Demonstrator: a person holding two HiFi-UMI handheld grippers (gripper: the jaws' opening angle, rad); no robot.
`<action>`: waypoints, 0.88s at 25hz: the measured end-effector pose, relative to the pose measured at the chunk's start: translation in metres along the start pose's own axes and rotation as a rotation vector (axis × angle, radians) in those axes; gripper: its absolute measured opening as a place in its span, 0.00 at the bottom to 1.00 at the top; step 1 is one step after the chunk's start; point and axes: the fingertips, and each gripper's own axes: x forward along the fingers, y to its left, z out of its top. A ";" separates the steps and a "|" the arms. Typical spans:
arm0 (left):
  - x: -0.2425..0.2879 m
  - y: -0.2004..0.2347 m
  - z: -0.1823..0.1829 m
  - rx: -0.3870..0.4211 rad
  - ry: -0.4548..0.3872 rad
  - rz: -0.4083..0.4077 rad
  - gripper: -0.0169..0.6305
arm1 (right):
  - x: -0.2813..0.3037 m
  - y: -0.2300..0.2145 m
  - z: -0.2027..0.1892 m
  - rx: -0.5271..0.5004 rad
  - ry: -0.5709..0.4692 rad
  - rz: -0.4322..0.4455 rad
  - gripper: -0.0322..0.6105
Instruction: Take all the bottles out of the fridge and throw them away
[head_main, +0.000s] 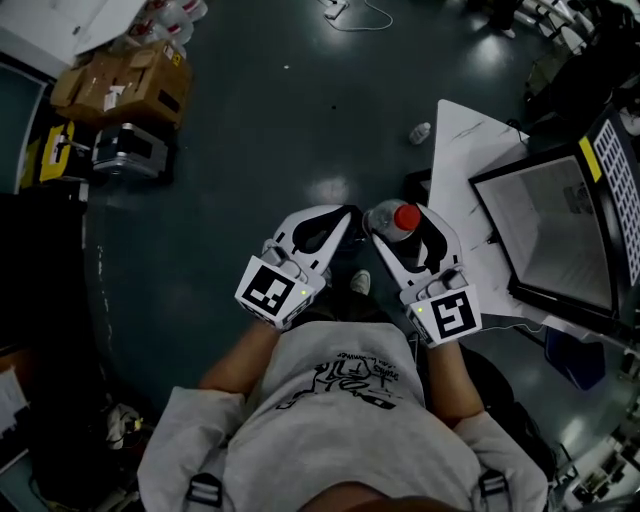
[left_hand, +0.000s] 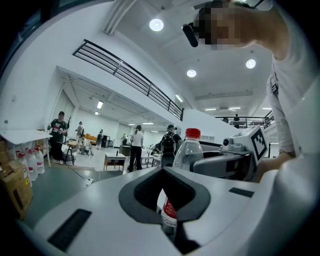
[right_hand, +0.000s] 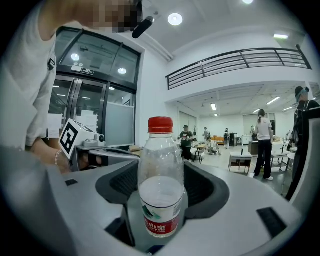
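Note:
A clear plastic bottle (head_main: 385, 222) with a red cap (head_main: 406, 216) stands upright between the jaws of my right gripper (head_main: 402, 234), which is shut on it. In the right gripper view the bottle (right_hand: 160, 190) fills the middle, its red and white label low between the jaws of the right gripper (right_hand: 160, 222). My left gripper (head_main: 345, 216) is held level just left of it, shut and empty. From the left gripper (left_hand: 168, 221) the same bottle (left_hand: 188, 150) shows just beyond the closed tips. No fridge interior is in view.
A white table (head_main: 470, 150) and a dark-framed glass cabinet (head_main: 560, 240) stand to the right. Cardboard boxes (head_main: 125, 80) lie at the far left, and a small bottle (head_main: 420, 132) lies on the dark floor. Several people stand in the hall beyond.

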 end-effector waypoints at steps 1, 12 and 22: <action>0.002 0.001 -0.005 0.004 0.006 0.000 0.05 | 0.002 -0.001 -0.003 -0.003 -0.005 0.003 0.51; 0.004 0.013 -0.045 -0.024 0.028 0.017 0.04 | 0.026 0.006 -0.041 0.008 -0.024 0.024 0.51; 0.005 0.026 -0.110 -0.024 0.084 0.035 0.04 | 0.045 0.011 -0.101 0.012 -0.002 0.033 0.51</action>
